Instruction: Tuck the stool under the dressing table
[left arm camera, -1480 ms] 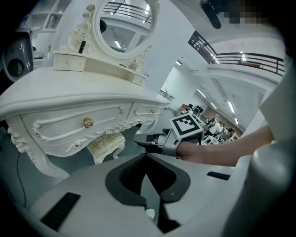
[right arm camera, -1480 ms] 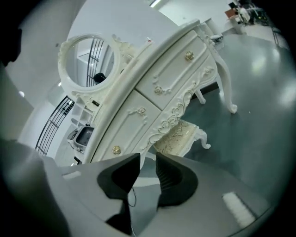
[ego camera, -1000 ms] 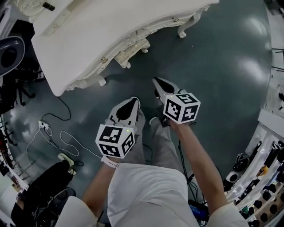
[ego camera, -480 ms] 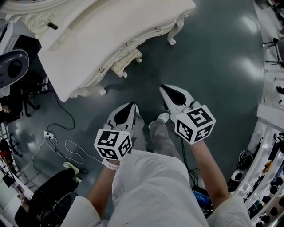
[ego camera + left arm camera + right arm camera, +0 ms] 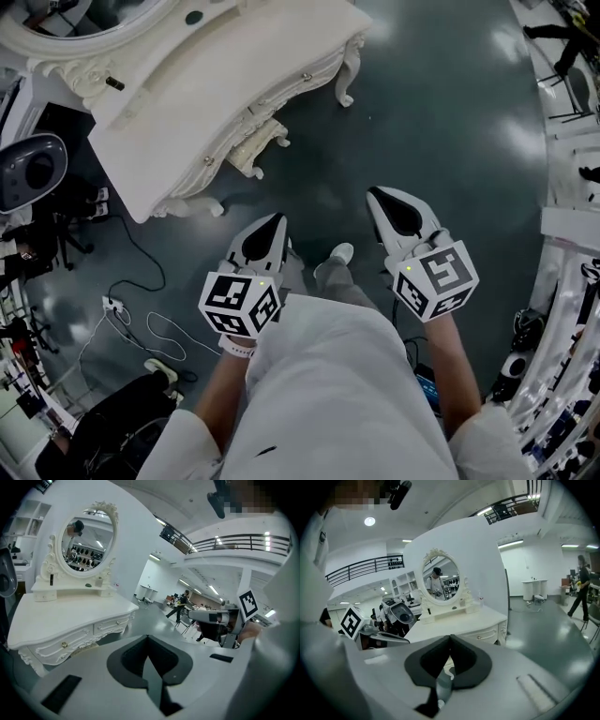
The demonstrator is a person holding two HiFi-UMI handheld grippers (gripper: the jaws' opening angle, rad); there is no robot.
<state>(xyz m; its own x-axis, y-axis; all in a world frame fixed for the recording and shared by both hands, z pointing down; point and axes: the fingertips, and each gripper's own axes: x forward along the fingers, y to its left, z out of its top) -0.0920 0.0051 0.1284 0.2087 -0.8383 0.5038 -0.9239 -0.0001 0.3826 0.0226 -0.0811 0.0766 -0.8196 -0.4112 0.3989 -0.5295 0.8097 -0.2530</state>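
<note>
Stool point(image 5: 255, 148) tucked under the dressing table point(image 5: 216, 84), looks done; left gripper point(image 5: 267, 234) and right gripper point(image 5: 394, 211) pressed together, empty.

Bright, even overhead light throughout. The glossy dark floor point(image 5: 450, 122) shows pale glare patches at the head view's right; the white dressing table point(image 5: 216, 84) looks nearly washed out. A round ceiling lamp point(image 5: 369, 521) glares. Both gripper views bow strongly, corners black, nearest surfaces soft.
</note>
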